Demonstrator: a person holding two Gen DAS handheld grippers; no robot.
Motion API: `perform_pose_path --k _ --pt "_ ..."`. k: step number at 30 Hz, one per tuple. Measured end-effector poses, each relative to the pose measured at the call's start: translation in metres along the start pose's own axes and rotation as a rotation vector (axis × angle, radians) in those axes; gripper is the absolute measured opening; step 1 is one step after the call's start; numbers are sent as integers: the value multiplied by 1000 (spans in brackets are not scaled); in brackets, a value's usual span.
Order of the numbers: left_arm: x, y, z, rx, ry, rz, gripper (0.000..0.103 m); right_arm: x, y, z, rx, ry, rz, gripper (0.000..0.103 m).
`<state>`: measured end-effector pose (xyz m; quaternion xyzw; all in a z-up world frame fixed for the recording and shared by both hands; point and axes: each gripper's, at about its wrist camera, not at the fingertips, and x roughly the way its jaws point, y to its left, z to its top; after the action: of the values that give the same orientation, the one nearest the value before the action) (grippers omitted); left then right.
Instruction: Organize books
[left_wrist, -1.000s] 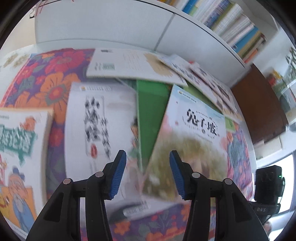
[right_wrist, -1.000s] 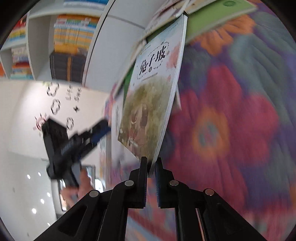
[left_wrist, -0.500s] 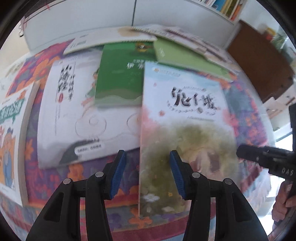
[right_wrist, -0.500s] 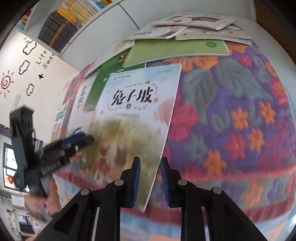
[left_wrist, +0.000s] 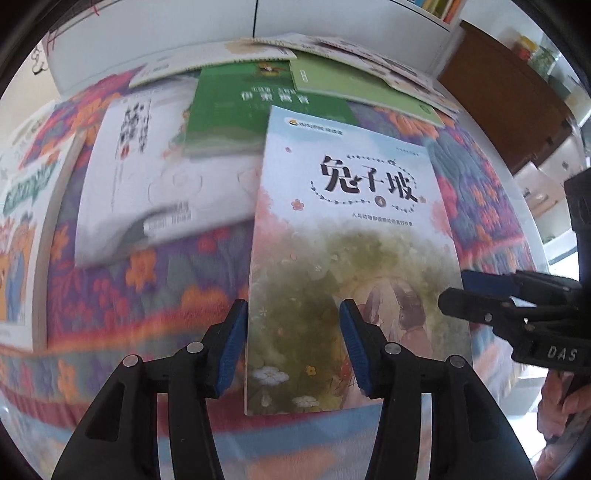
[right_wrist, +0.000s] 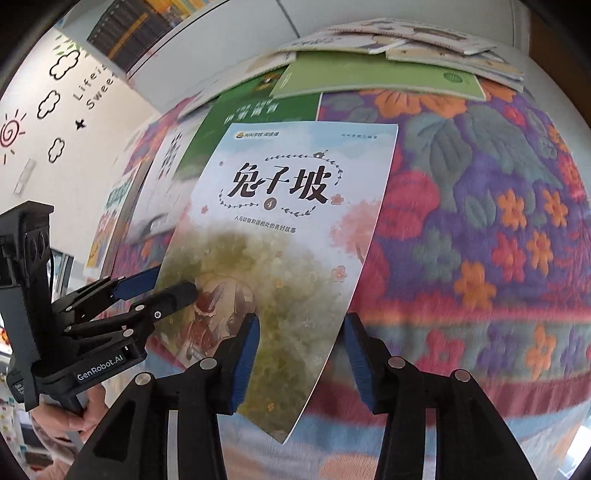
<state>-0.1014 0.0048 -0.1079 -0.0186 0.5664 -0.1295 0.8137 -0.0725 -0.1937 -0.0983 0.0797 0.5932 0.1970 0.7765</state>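
Centrally in the left wrist view, a thin paperback with a pale blue and green illustrated cover (left_wrist: 351, 236) lies flat on the flower-patterned cloth of the worktop (left_wrist: 155, 280). The left gripper (left_wrist: 291, 343) hovers at lower centre, jaws moderately apart and gripping nothing. A dark green book (left_wrist: 251, 110) and a white book (left_wrist: 147, 177) lie at upper left. The right gripper (left_wrist: 458, 291) enters from the right edge.

In the right wrist view, the paperback (right_wrist: 280, 236) fills the centre. The right gripper (right_wrist: 299, 354) at lower centre is opening, its pads clear of the cover. The left gripper (right_wrist: 166, 286) reaches in from lower left.
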Motion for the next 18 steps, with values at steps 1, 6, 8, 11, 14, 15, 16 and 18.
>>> perform_pose_path --k 1,6,8,11,14,15,16,18 --pt "-2 1 -8 -4 8 -21 47 -1 3 -6 -16 7 -8 47" --pt "-16 4 -36 -11 13 -64 47 -8 7 -33 -37 70 46 47" --pt "-17 8 -39 -5 23 -87 47 -7 6 -38 -45 110 97 47" --pt "-14 13 -34 -9 27 -128 47 -2 -5 -40 -18 145 182 46" --pt "-10 14 -31 6 22 -141 46 2 -20 -36 38 152 275 46" --pt "-9 14 -29 10 24 -144 46 4 -24 -34 50 155 297 46" --pt "-8 13 -28 20 25 -147 46 5 -27 -32 61 158 320 46" --pt "-7 15 -26 31 21 -155 46 9 -34 -27 79 166 362 46"
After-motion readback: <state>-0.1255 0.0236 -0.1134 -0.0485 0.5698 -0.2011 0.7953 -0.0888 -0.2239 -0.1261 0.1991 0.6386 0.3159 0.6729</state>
